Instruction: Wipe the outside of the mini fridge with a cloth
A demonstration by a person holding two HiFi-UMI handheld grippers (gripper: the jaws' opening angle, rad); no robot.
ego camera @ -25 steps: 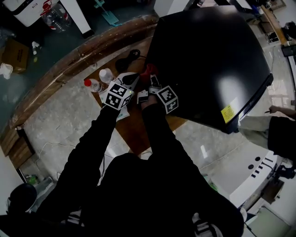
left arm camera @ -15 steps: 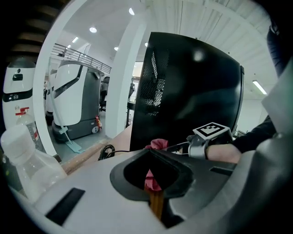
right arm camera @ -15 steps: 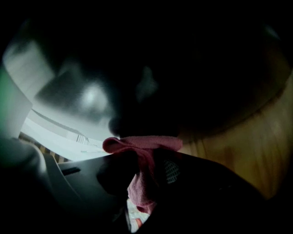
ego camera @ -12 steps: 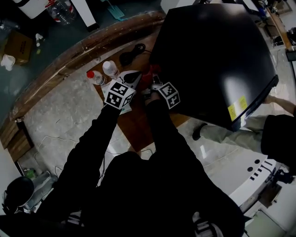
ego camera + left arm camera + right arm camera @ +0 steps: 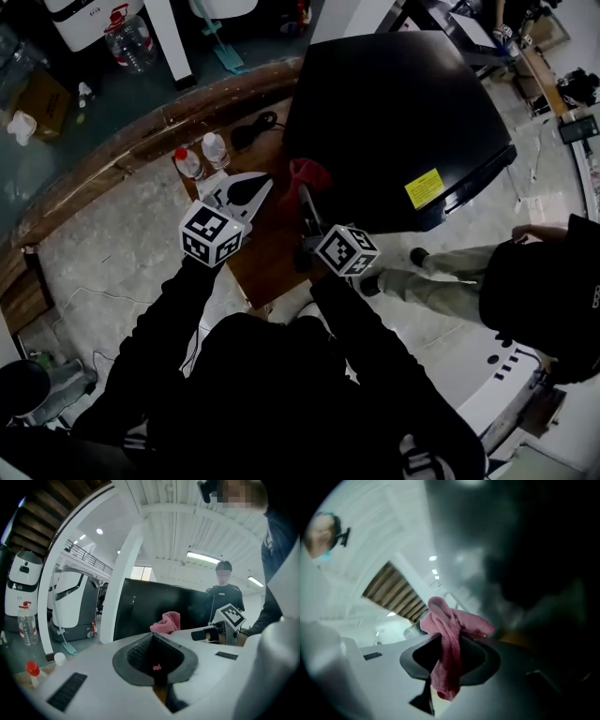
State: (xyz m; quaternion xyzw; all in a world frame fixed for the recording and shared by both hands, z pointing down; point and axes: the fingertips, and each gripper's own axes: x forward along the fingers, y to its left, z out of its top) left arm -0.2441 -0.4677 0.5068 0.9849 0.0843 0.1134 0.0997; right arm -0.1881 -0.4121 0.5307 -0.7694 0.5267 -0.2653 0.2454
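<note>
Left tool: clenched, jaws together and gripping nothing. A tiny pink speck sat in the seam between the pads; couldn't tell what it was.
Left tool position: over the wooden worktop, pointed toward the mini fridge, well short of it.
Right tool: clamped on the cloth.
Cloth grip: in the right gripper view the pink cloth ran down between the pads, one bunch sticking out above the jaws and a tail hanging below.
Cloth location: at the fridge's near lower-left corner, bunched top right beside the dark fridge wall. That view was blurred, so couldn't confirm contact.
Fridge: black box, resting on the far right part of the worktop, yellow label on the face toward the floor-side edge.
Left gripper view: fridge front dark behind the cloth, right tool's marker cube to the right.
Bottles: red-capped bottle and white-capped bottle stood side by side left of the left tool.
Bystander: a person stood on the floor right of the fridge.
</note>
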